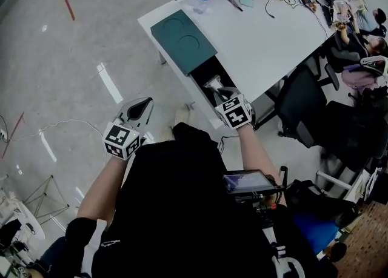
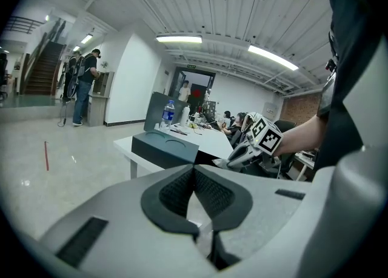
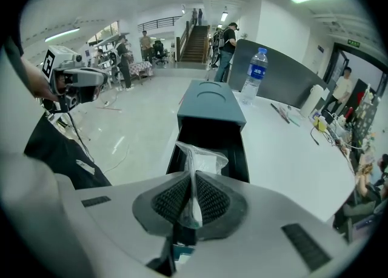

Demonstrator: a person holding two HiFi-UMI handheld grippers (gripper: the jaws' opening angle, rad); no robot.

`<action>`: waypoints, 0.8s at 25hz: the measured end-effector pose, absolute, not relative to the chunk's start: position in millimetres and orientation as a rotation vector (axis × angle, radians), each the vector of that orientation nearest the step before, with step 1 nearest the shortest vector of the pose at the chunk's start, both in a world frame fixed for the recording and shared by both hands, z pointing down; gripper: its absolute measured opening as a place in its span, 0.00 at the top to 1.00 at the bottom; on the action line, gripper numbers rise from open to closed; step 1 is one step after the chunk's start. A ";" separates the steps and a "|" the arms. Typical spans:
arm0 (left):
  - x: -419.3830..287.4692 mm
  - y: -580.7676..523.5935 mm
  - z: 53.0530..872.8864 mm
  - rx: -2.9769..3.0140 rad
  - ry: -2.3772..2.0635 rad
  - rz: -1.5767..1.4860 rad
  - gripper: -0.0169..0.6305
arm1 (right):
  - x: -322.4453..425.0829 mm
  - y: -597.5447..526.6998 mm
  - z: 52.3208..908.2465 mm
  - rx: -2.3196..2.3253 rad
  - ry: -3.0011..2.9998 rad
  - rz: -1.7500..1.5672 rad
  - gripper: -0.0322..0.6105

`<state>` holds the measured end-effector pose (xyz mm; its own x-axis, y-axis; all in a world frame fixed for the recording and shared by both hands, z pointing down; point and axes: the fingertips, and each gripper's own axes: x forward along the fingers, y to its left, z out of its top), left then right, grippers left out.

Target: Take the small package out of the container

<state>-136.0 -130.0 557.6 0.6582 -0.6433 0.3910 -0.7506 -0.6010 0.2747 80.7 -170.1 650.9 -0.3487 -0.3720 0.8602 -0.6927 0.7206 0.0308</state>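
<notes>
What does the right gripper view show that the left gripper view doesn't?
Only the right gripper view: the right tongs pinched on the small package, a clear bag, with the open dark inside of the container just beyond it. Only the left gripper view: the left tongs shut with nothing between them, and the right tongs seen from outside, reaching at the container. Both: the teal container, the water bottle and the white table.
</notes>
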 end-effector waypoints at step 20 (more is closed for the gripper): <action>-130.7 -99.3 543.9 2.510 -1.066 0.322 0.96 | 80.6 -152.6 589.4 0.991 -2.154 0.363 0.88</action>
<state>-130.7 -99.3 543.9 0.6841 -0.6369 0.3556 -0.7272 -0.6333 0.2648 80.6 -152.6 589.4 -0.4400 -0.5417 0.7162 -0.7466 0.6638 0.0434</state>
